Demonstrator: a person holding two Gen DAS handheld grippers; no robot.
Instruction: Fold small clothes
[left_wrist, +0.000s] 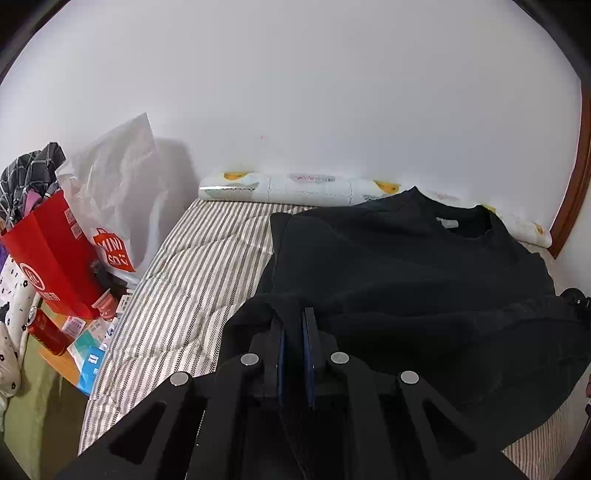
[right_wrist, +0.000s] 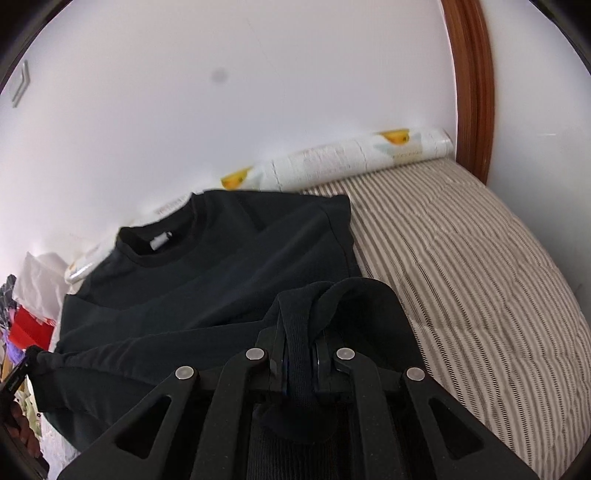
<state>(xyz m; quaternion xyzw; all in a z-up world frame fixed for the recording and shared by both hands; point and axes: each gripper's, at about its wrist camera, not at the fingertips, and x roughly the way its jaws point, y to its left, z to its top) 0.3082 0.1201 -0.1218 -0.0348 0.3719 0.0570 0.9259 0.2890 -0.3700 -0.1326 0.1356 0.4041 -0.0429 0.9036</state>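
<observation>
- The left hand-held gripper (left_wrist: 293, 317) has its jaws nearly closed, pinching the hem of the black sweatshirt (left_wrist: 406, 266) at the corner on that side
- The right hand-held gripper (right_wrist: 300, 332) is likewise clamped tight on a bunched fold of the hem at the other corner
- The sweatshirt lies on the striped bed (left_wrist: 192, 266), collar toward 12 o'clock near the wall, with its lower edge lifted by both grips
- Judging from this, the step is the bottom-to-top fold; the next move calls for carrying both corners evenly toward the collar and laying them flat before letting go
- At 9 o'clock in the left view, a red paper bag (left_wrist: 51, 254) holds checked and pink cloth; the white plastic bag (left_wrist: 118, 192) beside it hides its contents
</observation>
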